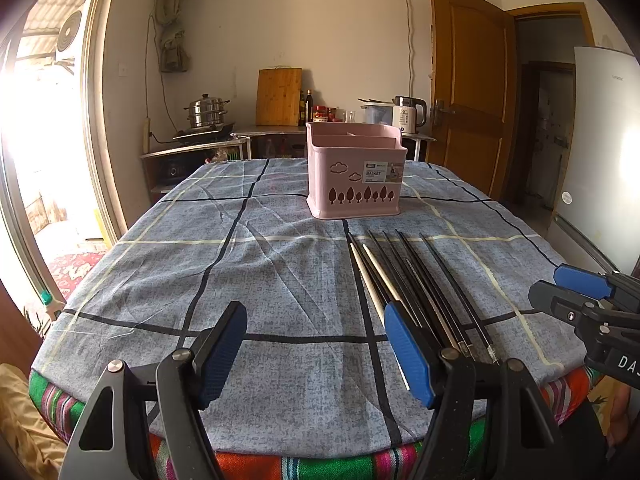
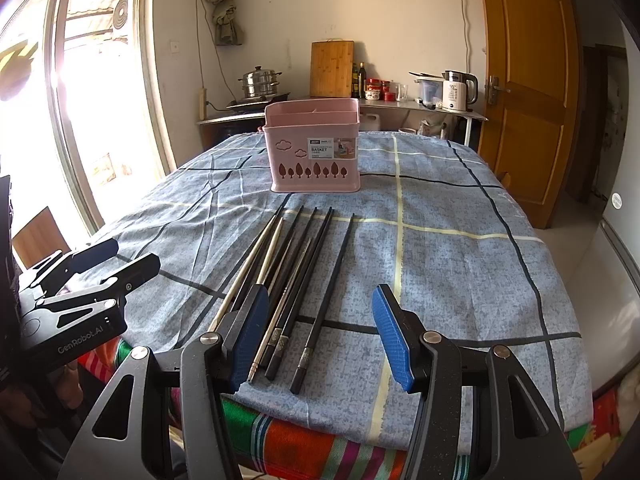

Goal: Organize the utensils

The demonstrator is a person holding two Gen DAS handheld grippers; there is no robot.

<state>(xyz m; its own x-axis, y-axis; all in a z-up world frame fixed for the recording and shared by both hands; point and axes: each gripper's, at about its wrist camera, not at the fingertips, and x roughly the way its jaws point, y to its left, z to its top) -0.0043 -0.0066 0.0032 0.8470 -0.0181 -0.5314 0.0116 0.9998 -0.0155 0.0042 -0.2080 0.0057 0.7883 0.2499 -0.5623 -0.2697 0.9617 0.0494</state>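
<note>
Several black and pale chopsticks point(image 2: 298, 276) lie side by side on the blue checked tablecloth point(image 2: 460, 264), pointing toward a pink utensil basket point(image 2: 314, 156) that stands upright behind them. In the left wrist view the chopsticks point(image 1: 416, 288) lie right of centre and the basket point(image 1: 354, 172) stands beyond. My left gripper point(image 1: 316, 354) is open and empty above the table's near edge, left of the chopsticks. My right gripper point(image 2: 320, 340) is open and empty over the chopsticks' near ends. Each gripper shows at the edge of the other view.
A striped cloth point(image 2: 304, 440) hangs under the tablecloth at the near edge. Behind the table stands a counter with a steamer pot point(image 2: 260, 80), a cutting board point(image 2: 332, 68), bottles and a kettle point(image 2: 458, 90). A wooden door point(image 2: 528, 92) is at right, a bright window at left.
</note>
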